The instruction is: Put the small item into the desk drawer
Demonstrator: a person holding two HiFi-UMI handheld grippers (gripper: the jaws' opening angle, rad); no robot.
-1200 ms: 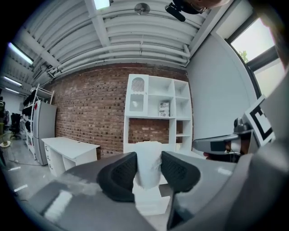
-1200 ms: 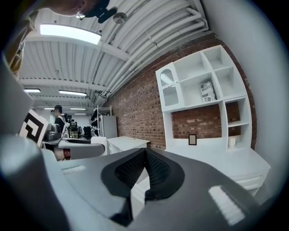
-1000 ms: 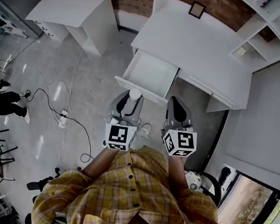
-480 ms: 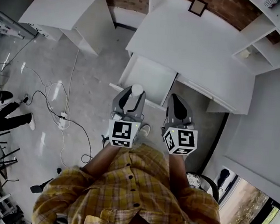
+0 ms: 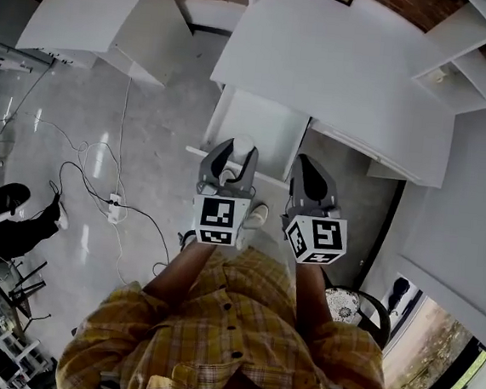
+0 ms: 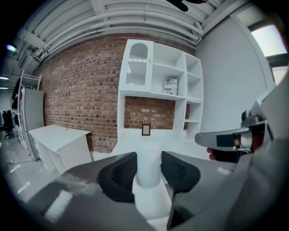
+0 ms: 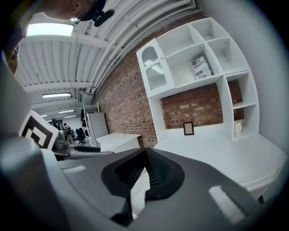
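My left hand-held gripper (image 5: 230,157) pinched the small white item (image 6: 149,163) by the open drawer's (image 5: 258,124) front; my right hand-held gripper (image 7: 145,156) was pressed together.

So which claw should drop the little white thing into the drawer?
I'd say the left claw. It grips the little white thing, and in the head view it hangs right at the front of the open drawer. The right claw is shut and holds nothing.
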